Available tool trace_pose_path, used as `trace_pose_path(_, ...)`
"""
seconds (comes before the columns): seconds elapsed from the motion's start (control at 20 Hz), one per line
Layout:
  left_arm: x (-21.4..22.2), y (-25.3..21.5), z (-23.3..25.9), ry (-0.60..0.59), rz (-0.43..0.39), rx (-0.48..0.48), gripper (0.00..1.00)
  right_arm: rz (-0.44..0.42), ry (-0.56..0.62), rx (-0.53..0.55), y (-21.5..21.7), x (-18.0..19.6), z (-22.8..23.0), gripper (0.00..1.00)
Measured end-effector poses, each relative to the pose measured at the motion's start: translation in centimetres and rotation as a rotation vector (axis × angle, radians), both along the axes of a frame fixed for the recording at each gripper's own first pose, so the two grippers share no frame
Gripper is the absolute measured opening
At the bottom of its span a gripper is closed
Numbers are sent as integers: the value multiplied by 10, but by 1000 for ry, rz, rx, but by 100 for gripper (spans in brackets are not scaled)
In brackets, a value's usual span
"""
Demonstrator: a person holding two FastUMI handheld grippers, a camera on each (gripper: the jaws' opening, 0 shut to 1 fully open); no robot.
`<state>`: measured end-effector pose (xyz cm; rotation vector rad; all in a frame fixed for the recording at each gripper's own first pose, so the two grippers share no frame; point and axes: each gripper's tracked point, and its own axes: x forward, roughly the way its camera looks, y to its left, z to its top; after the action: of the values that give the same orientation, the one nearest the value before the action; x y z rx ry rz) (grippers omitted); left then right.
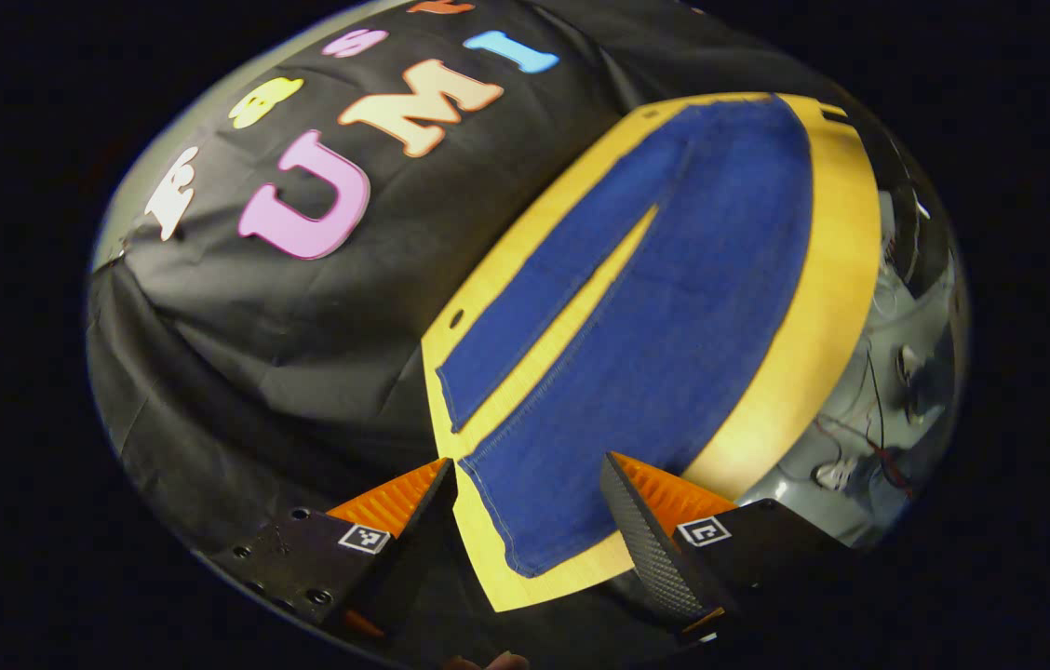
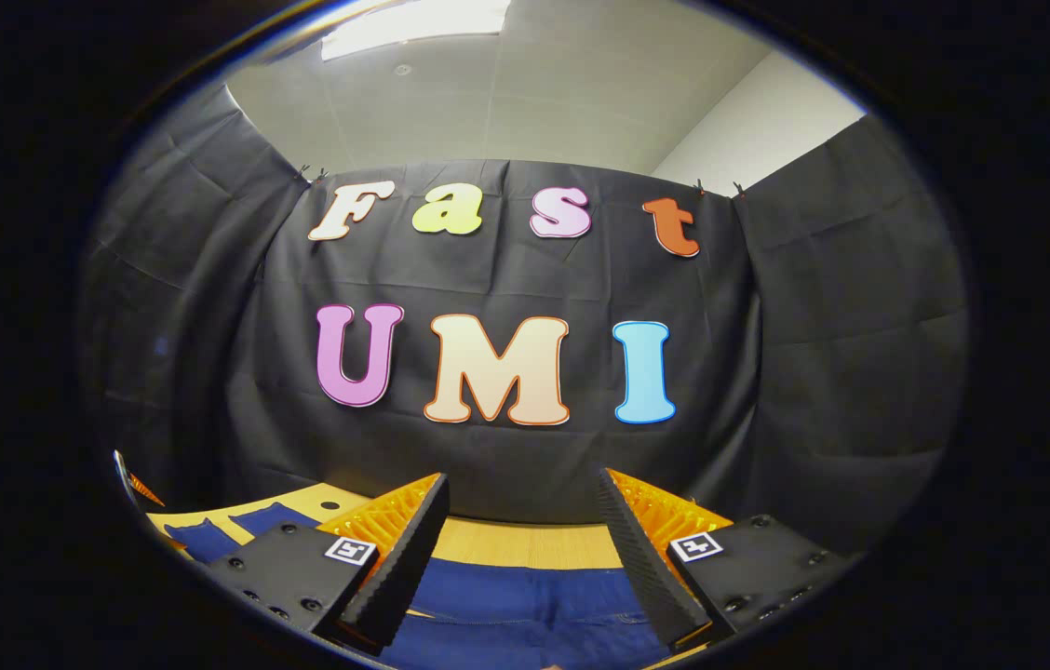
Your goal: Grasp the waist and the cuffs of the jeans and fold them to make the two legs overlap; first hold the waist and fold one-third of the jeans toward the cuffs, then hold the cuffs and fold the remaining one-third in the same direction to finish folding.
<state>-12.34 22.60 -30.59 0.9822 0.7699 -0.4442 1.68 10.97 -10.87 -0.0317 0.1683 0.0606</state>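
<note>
Hovering over the cuff end: left gripper (image 1: 530, 507) is tilted, looking down the length of the jeans (image 1: 665, 316), jaws spread wide with nothing between them. The near cuff (image 1: 525, 530) sits in the gap between the fingers (image 1: 646, 540), below them; contact cannot be told. Jeans lie flat on the yellow counter (image 1: 823, 316), both legs spread apart with a strip of counter showing between them, waist at the far end. Second leg (image 1: 534, 307) lies beside the first, its cuff farther from the jaws.

Right gripper (image 2: 520, 544) is held level, facing the black cloth wall (image 2: 814, 372), jaws also wide and holding nothing. In the right gripper view, blue denim lies below and between the fingers (image 2: 395, 568), with stitching visible; a band of counter shows beyond it. More denim shows at the lower left of that view, on the counter.

Writing: each finger block carries a small square black-and-white marker tag (image 1: 704, 531), no readable text. No brand label readable on the jeans. Cables and hardware (image 1: 869, 437) sit off the counter's far side in the left gripper view.
</note>
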Motion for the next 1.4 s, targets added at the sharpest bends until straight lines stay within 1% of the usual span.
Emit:
trace_pose_path(0.15,-16,18,-32,87,-67,76,95,-12,7,-33,6,-2,-4,98)
trace_pose_path(0.25,-21,24,-46,122,-110,108,96,-22,16,-59,9,-2,-10,98)
trace_pose_path(0.35,-22,29,-56,152,-149,134,95,-33,22,-70,12,-10,-13,98)
trace_pose_path(0.4,-17,28,-57,147,-181,136,100,-42,23,-75,10,-14,-14,98)
trace_pose_path(0.45,-16,26,-60,154,-197,138,94,-52,24,-81,9,-17,-14,98)
trace_pose_path(0.6,-4,24,-68,185,-231,134,89,-86,30,-95,1,-24,-16,98)
trace_pose_path(0.7,5,21,-74,207,-265,137,81,-110,35,-102,-6,-25,-18,99)
trace_pose_path(0.75,7,20,-77,226,-279,141,76,-121,40,-104,-9,-26,-19,98)
trace_pose_path(0.8,8,17,-80,243,-294,148,77,-132,43,-109,-12,-28,-19,99)
trace_pose_path(0.85,8,18,-83,264,-308,152,59,-143,47,-115,-17,-29,-19,98)
trace_pose_path(0.9,4,17,-86,306,-311,145,47,-153,48,-123,-22,-32,-19,98)
trace_pose_path(0.95,0,17,-89,330,-296,131,34,-160,49,-136,-28,-34,-18,100)
trace_pose_path(1.05,-2,15,-90,331,-258,116,10,-171,59,-179,-45,-40,-18,98)
trace_pose_path(1.1,-3,13,-90,326,-243,110,4,-166,66,-208,-55,-42,-19,98)
trace_pose_path(1.2,-1,13,-93,319,-231,110,0,-143,95,-295,-79,-50,-26,99)
trace_pose_path(1.4,-3,15,-93,321,-233,125,0,-69,211,-508,-131,-68,-68,100)
